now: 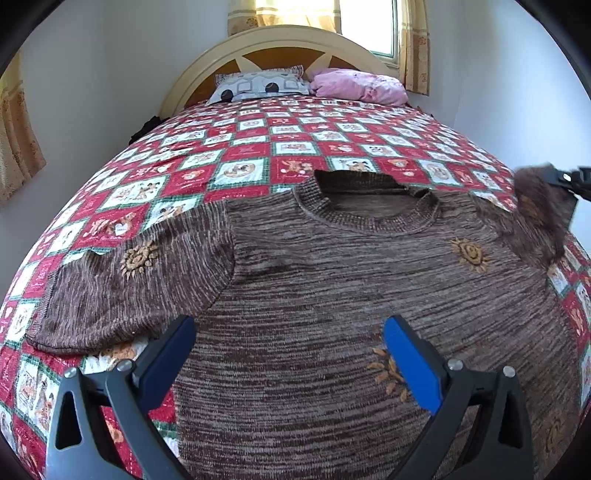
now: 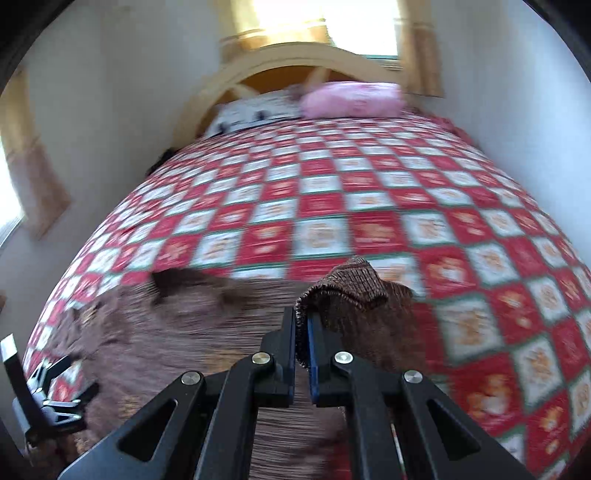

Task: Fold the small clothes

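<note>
Knit cuff pinched thin in right gripper (image 2: 302,334), jaws clamped on sleeve (image 2: 354,291); could slip out mid-fold. Left gripper (image 1: 290,354) jaws wide, empty, over sweater (image 1: 332,295) flat on bedspread (image 1: 258,147). Left cam shows whole garment + far-left sleeve; right cam blurred, shows the pinch.

Daylight pours through the window (image 1: 365,22) behind the headboard, blowing the curtains (image 1: 291,13) out to glare. The left wrist view is sharp and evenly lit; the right wrist view is smeared by motion blur (the bedspread (image 2: 332,206) especially). Fisheye distortion bows the bed, and dark vignetting rims both frames.
</note>
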Demonstrator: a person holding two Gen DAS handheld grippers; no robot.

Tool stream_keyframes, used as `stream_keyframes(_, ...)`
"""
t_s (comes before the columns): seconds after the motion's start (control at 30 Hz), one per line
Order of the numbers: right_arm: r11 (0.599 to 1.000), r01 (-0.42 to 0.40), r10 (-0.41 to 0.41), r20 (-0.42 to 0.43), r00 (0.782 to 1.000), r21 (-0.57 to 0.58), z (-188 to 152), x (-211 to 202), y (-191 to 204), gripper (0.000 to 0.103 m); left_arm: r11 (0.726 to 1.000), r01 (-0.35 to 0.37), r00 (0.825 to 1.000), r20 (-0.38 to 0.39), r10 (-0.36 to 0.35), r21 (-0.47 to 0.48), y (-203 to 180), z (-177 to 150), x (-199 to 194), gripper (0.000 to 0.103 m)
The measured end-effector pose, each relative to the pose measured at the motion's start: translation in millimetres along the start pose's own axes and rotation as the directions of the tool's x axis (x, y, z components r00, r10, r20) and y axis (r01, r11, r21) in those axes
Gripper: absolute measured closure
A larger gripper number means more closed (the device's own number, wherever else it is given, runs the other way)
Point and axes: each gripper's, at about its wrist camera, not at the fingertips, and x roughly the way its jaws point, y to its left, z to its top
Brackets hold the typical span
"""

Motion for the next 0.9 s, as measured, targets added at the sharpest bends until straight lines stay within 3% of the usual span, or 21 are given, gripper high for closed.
stream_keyframes(0.1, 0.996, -0.075, 0.074, -0.029, 0.997, -0.049, -7, 22, 50, 0.098, 1.0, 0.005, 1.0, 0.006, -0.005, 0.001, 2, -1, -5, 0.0)
stream_keyframes(0.27, 0.982, -0.181, 0.175, -0.106, 0.979, -0.05, -30, 66, 94, 0.096, 1.0, 0.019, 1.0, 0.001, -0.019, 0.008, 5, 1, -7, 0.0)
stream_keyframes(0.3, 0.976, -0.214, 0.207, -0.144, 0.968, -0.03, -38, 76, 96, 0.091, 1.0, 0.021, 1.0, -0.002, -0.021, 0.012, 4, 1, -8, 0.0)
stream_keyframes(0.37, 0.97, -0.242, 0.236, -0.186, 0.954, -0.013, -51, 80, 99, 0.069, 0.999, 0.033, 0.999, -0.005, -0.033, 0.019, 3, 2, -9, 0.0)
stream_keyframes(0.4, 0.967, -0.254, 0.248, -0.188, 0.95, -0.006, -58, 75, 95, 0.053, 0.999, 0.051, 0.999, -0.012, -0.05, 0.018, 2, 3, -9, 0.0)
stream_keyframes(0.43, 0.963, -0.27, 0.266, -0.179, 0.947, 0.004, -64, 67, 88, 0.048, 0.998, 0.064, 0.998, -0.018, -0.063, 0.017, 1, 3, -9, 0.0)
stream_keyframes(0.6, 0.968, -0.233, 0.243, -0.114, 0.963, 0.093, -84, 24, 28, 0.048, 0.988, 0.148, 0.988, -0.042, -0.146, 0.048, -24, 16, -5, 0.001)
stream_keyframes(0.77, 0.983, -0.113, 0.116, -0.015, 0.993, 0.145, -102, -15, -22, 0.048, 0.965, 0.23, 0.972, -0.084, -0.221, 0.124, -68, 28, 10, 0.014)
stream_keyframes(0.9, 0.981, -0.079, 0.075, 0.028, 0.997, 0.175, -120, -29, -45, 0.048, 0.955, 0.279, 0.954, -0.142, -0.264, 0.102, -94, 40, 38, 0.028)
